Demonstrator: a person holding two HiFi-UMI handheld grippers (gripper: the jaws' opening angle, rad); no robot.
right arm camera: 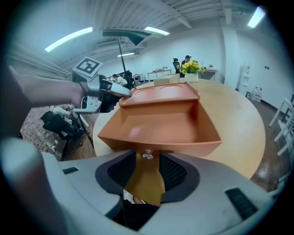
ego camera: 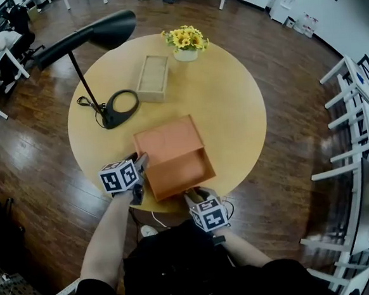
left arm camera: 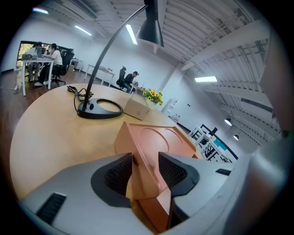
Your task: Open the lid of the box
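Note:
An orange-brown box [ego camera: 168,140] lies near the front edge of the round table [ego camera: 232,102]. Its drawer-like tray [ego camera: 185,170] is slid out toward me, and the inside [right arm camera: 161,124] shows nothing in it. My left gripper [ego camera: 141,160] is at the box's left side, and in the left gripper view it [left arm camera: 144,163] is shut on the box's corner edge [left arm camera: 156,140]. My right gripper [ego camera: 194,192] is at the tray's front wall. In the right gripper view it [right arm camera: 148,161] stands open, with a small clear knob [right arm camera: 147,155] between the fingertips, untouched.
A black desk lamp [ego camera: 119,107] stands at the table's left, its cable trailing off. A pale wooden tray [ego camera: 153,77] and a pot of yellow flowers [ego camera: 186,42] are at the back. White racks [ego camera: 354,117] stand on the floor to the right.

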